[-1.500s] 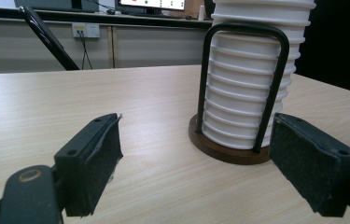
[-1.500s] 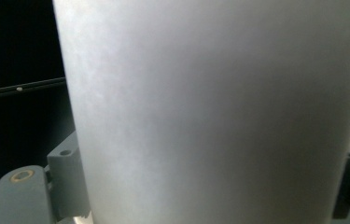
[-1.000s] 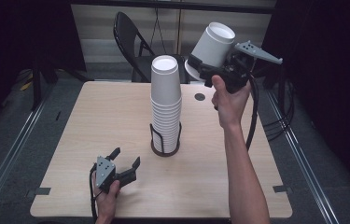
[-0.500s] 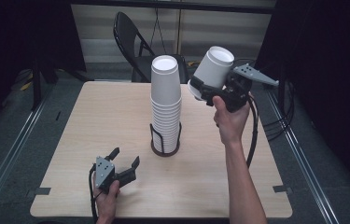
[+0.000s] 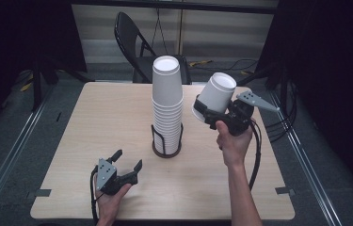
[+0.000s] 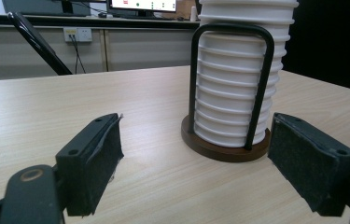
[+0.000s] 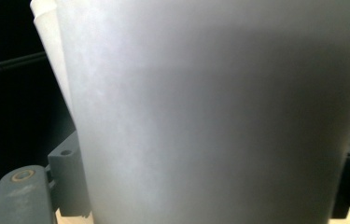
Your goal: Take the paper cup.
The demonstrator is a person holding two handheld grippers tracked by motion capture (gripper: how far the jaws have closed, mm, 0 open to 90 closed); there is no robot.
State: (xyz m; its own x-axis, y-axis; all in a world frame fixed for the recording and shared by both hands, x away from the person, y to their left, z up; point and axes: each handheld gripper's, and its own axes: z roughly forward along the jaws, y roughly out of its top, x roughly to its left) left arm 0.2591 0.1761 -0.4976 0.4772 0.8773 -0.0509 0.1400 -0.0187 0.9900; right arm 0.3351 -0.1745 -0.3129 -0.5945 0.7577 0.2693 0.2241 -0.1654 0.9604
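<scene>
Right claw (image 5: 205, 112), seen from the high view, is raised above the desk (image 5: 99, 117) at the far right, its jaws closed on the lower part of a white paper cup (image 5: 216, 94). That cup is tilted, mouth up and leaning away from the person, just right of the tall cup stack (image 5: 167, 106) and apart from it. The stack stands upright in a black wire holder (image 5: 166, 141) on a round dark base near the desk's middle. The left claw (image 5: 127, 161) rests low at the near left edge of the desk, held by the left hand (image 5: 110, 200), its jaws spread wide with nothing between them. A folding chair (image 5: 139, 47) stands beyond the far edge.

In the left gripper view, the two black padded jaws stand well apart over the bare wood. The stack (image 6: 240, 74) rises ahead and slightly to the right, ringed by the holder's wire loop (image 6: 231, 79) and seated on the brown base (image 6: 224, 147). The jaws do not touch it.

In the right gripper view, the cup wall (image 7: 219, 121) sits directly in front of the lens, pale and blurred. A jaw presses against it at the lower left and another dark part shows at the lower right.
</scene>
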